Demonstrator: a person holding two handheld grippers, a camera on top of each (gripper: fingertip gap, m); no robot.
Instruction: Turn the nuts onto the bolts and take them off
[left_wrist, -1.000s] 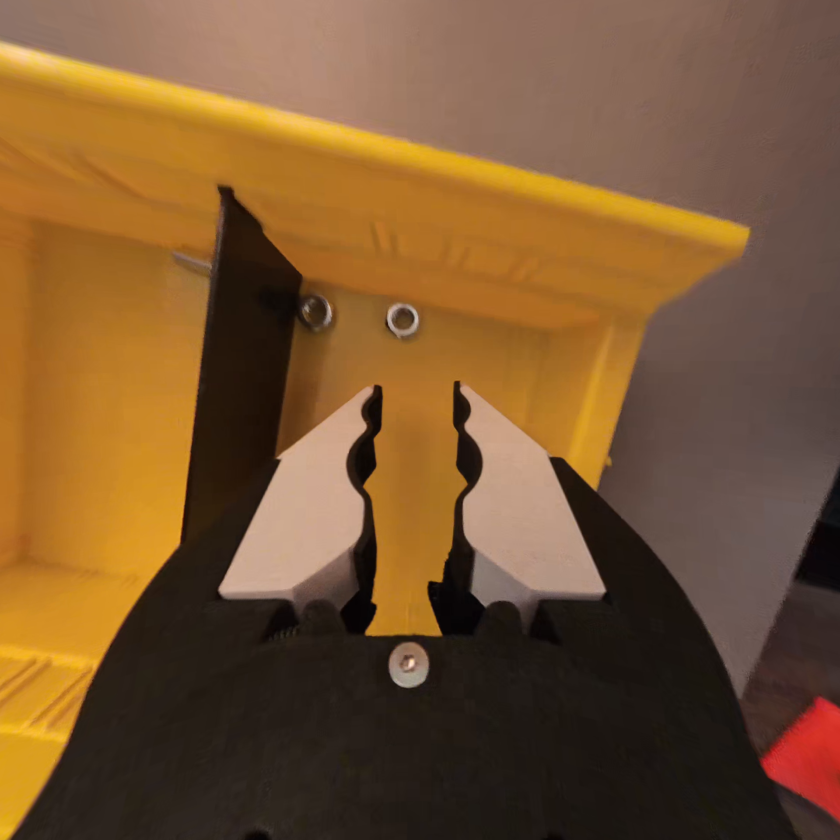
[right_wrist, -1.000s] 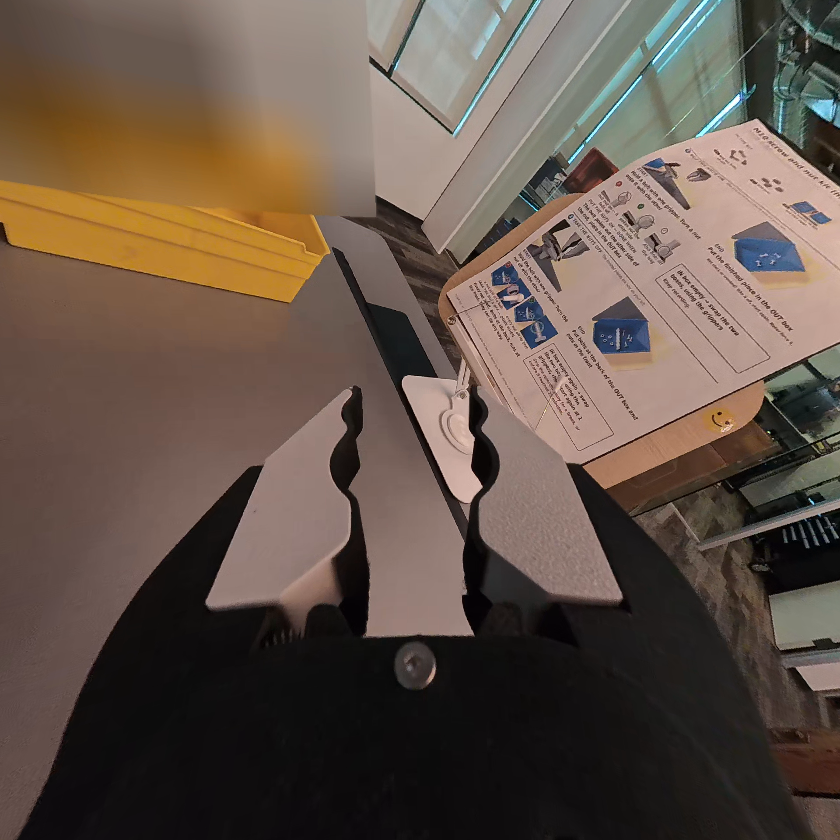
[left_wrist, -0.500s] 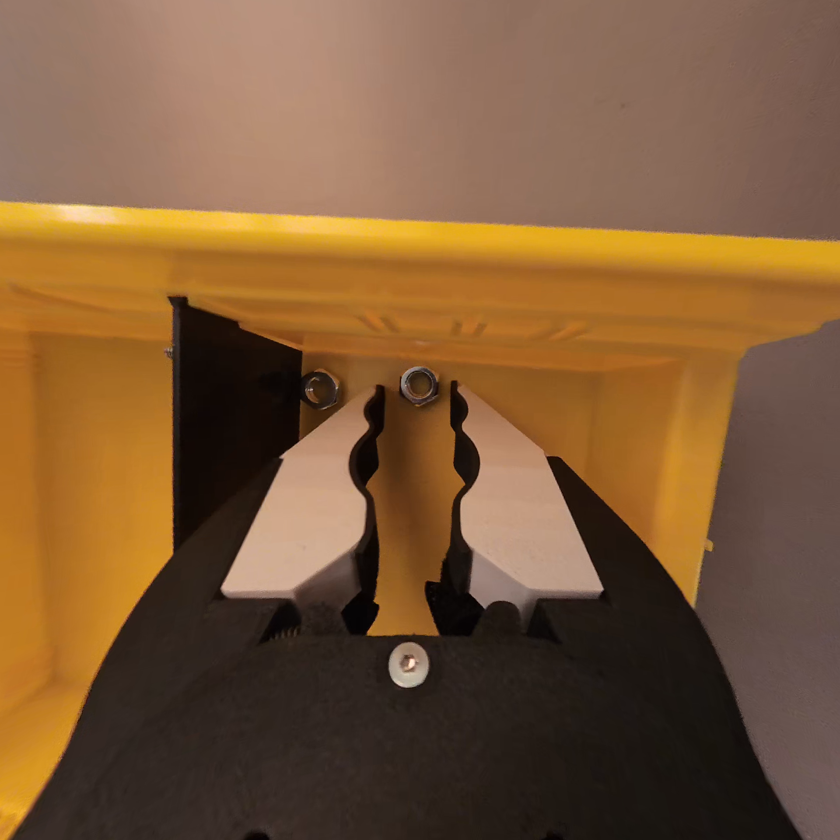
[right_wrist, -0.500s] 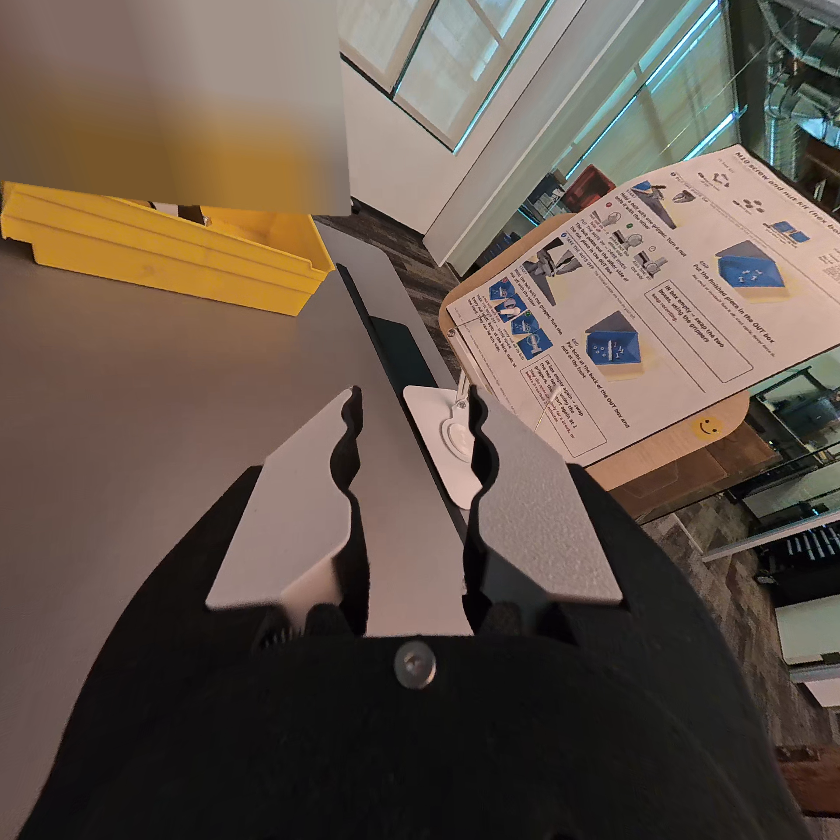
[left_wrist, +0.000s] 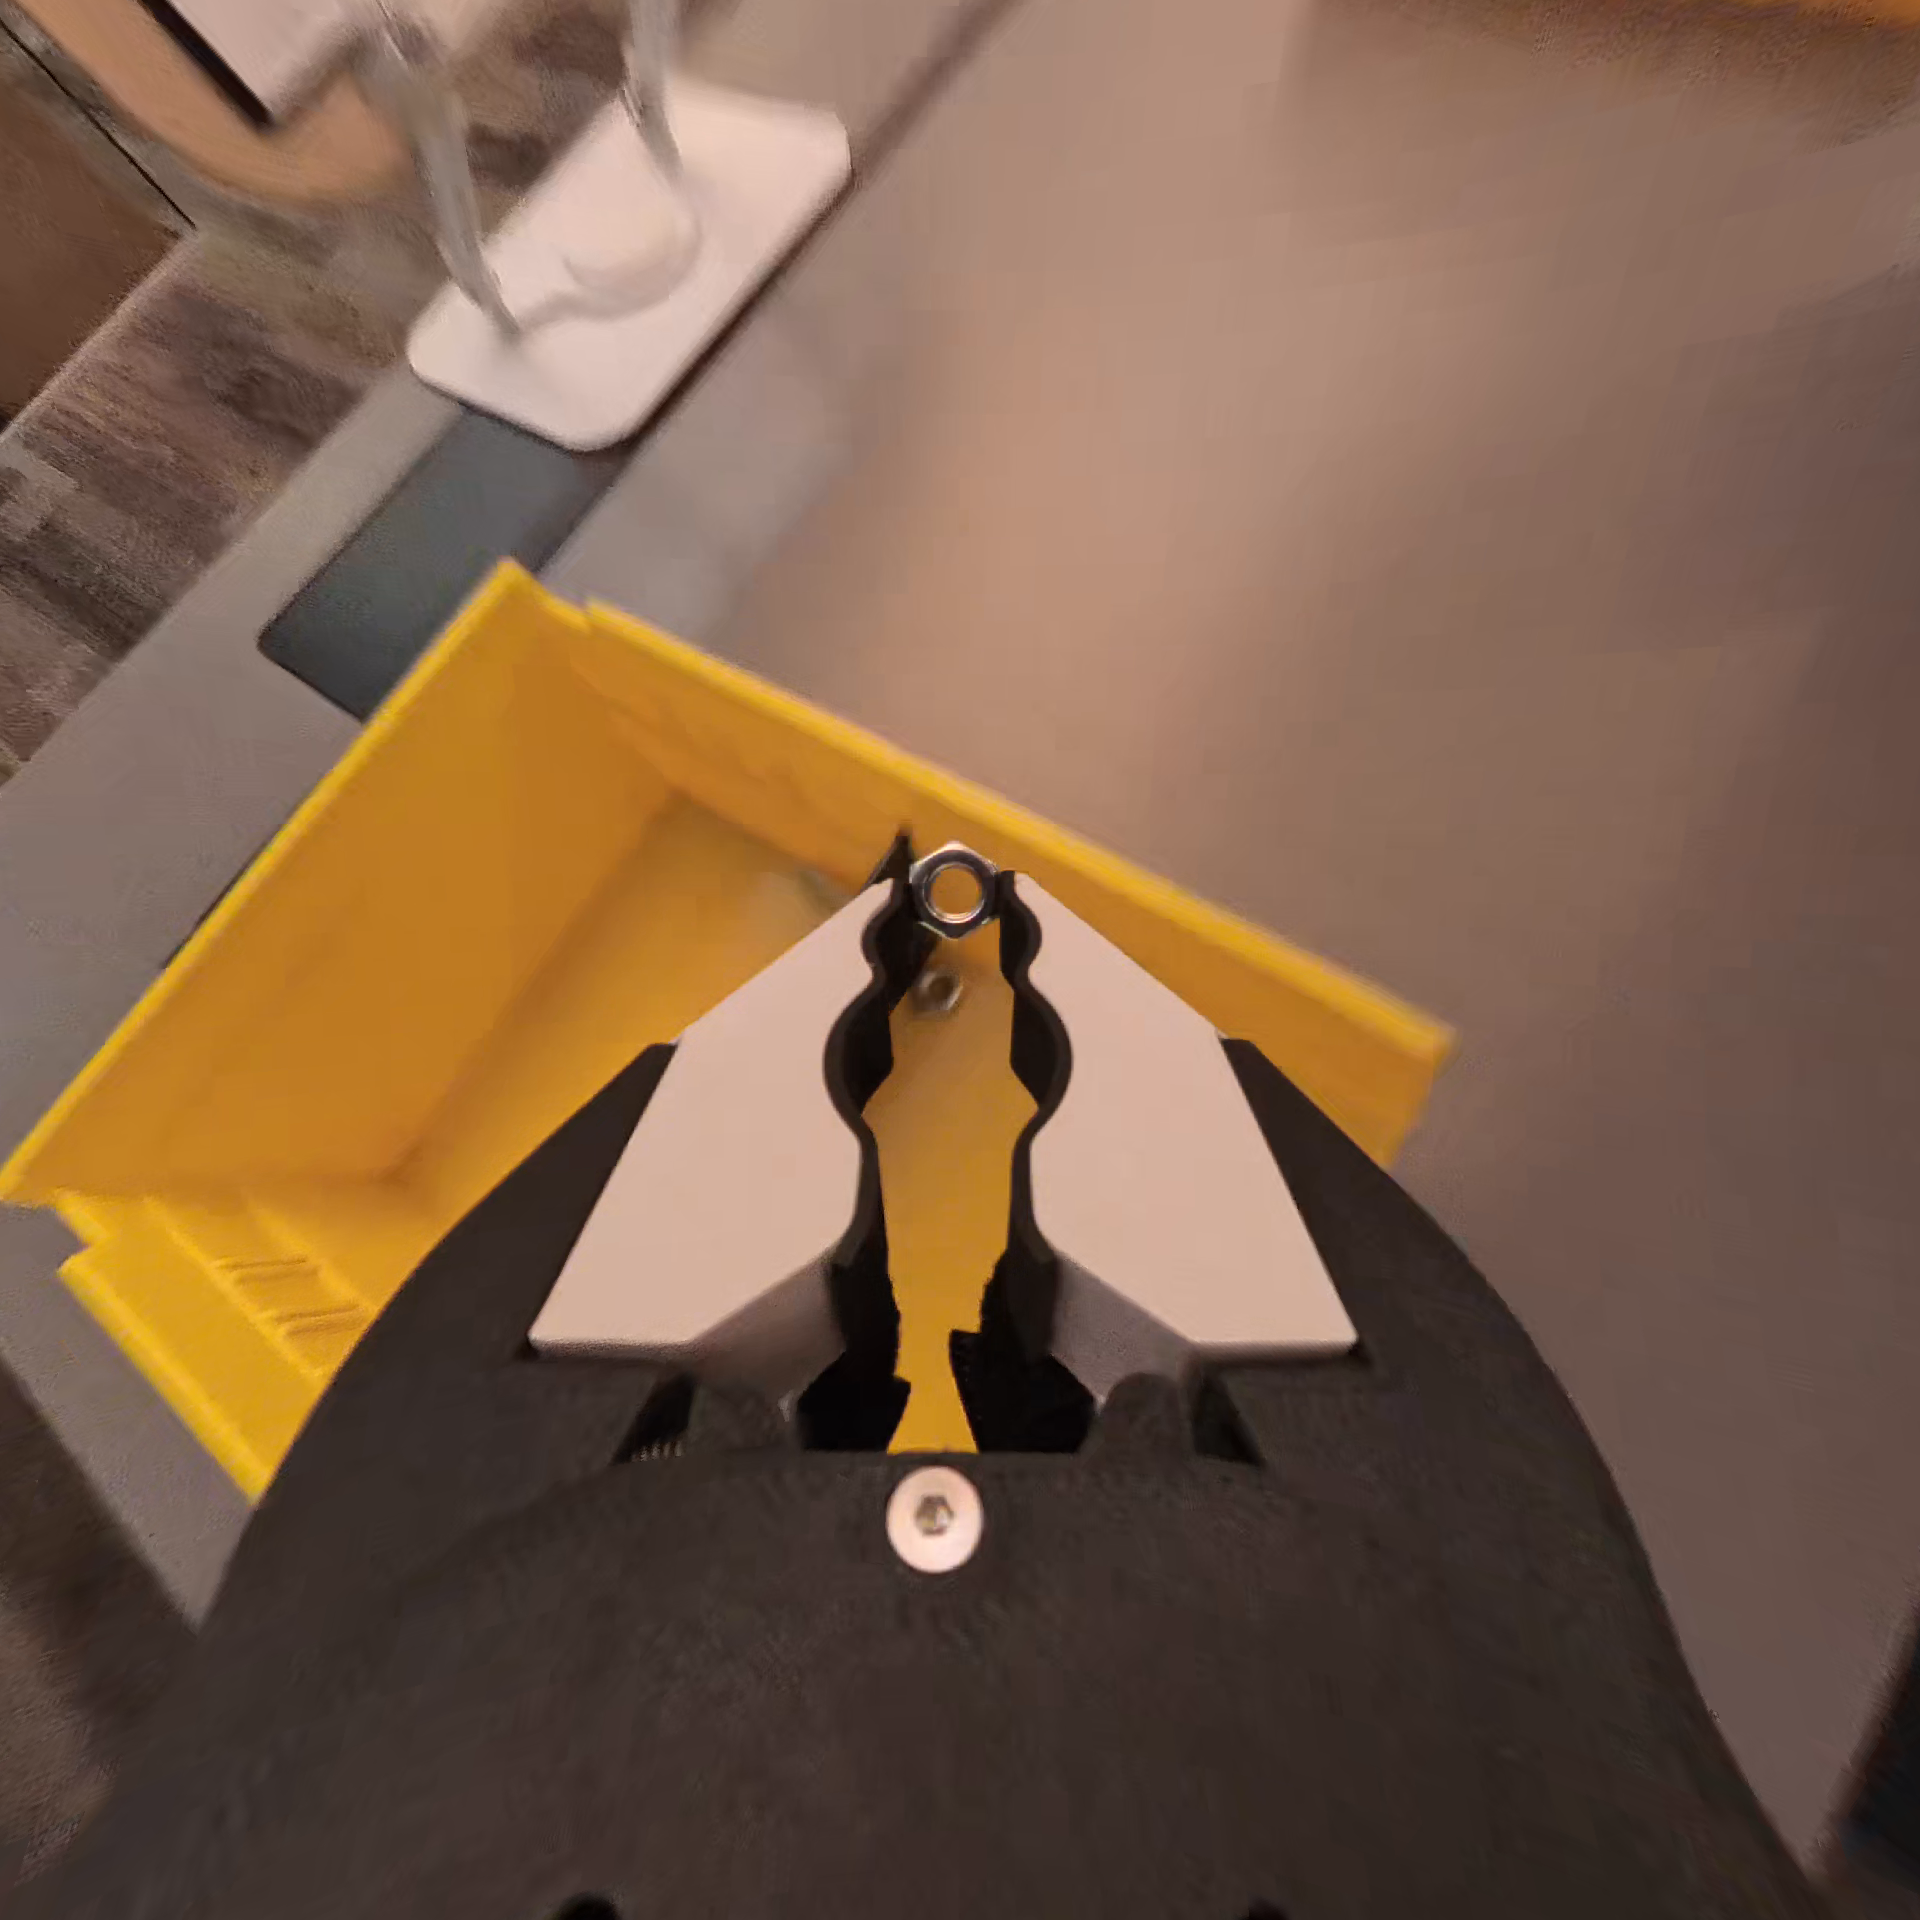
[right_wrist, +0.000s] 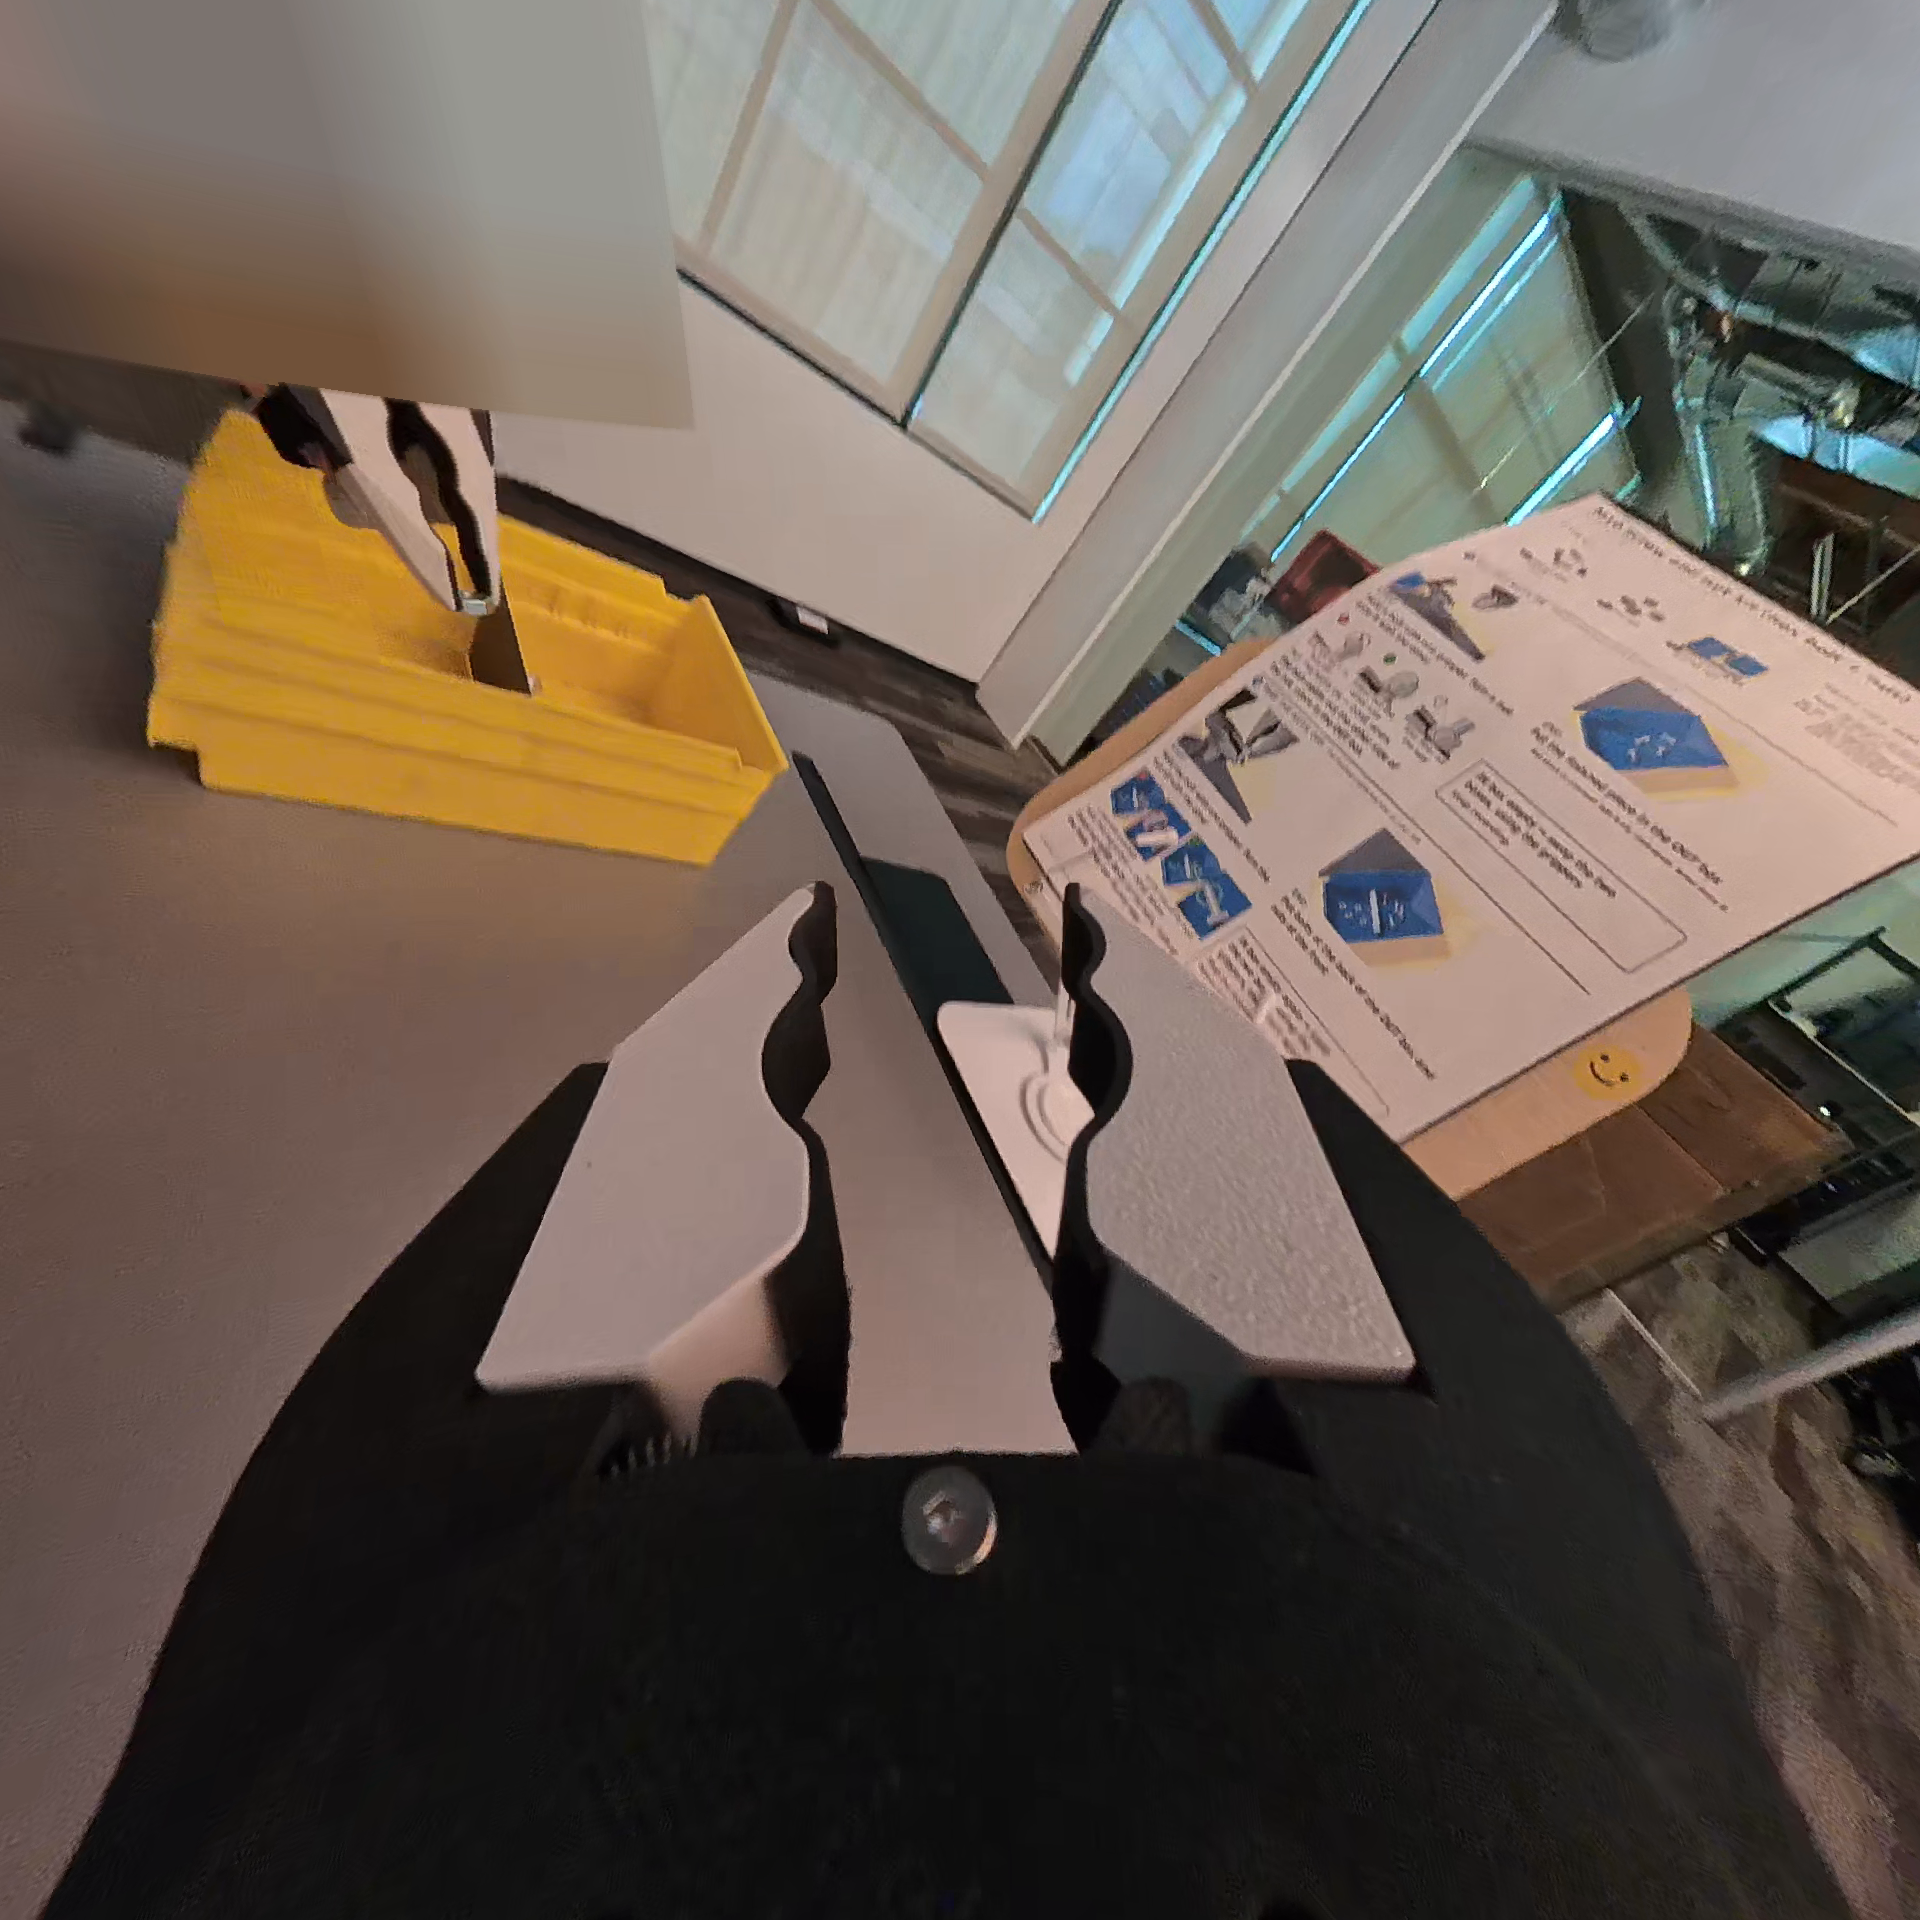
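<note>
The left gripper (left_wrist: 948, 902) pinches a nut (left_wrist: 950, 895) above the yellow bin (left_wrist: 436, 935), ready for threading, while the right gripper's (right_wrist: 948, 920) jaws wait wide.

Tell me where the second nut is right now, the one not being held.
In the left wrist view the loose nut lies on the yellow bin floor, just below the held nut in the left gripper.

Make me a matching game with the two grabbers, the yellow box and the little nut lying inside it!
Things:
1. left gripper
2. right gripper
3. yellow bin
4. loose nut

States:
A. lies on the bin floor
B. open, holding nothing
C. stands on the grey table
D. pinches a silver nut at its tips

Pairs: 1-D, 2-B, 3-C, 4-A
</note>
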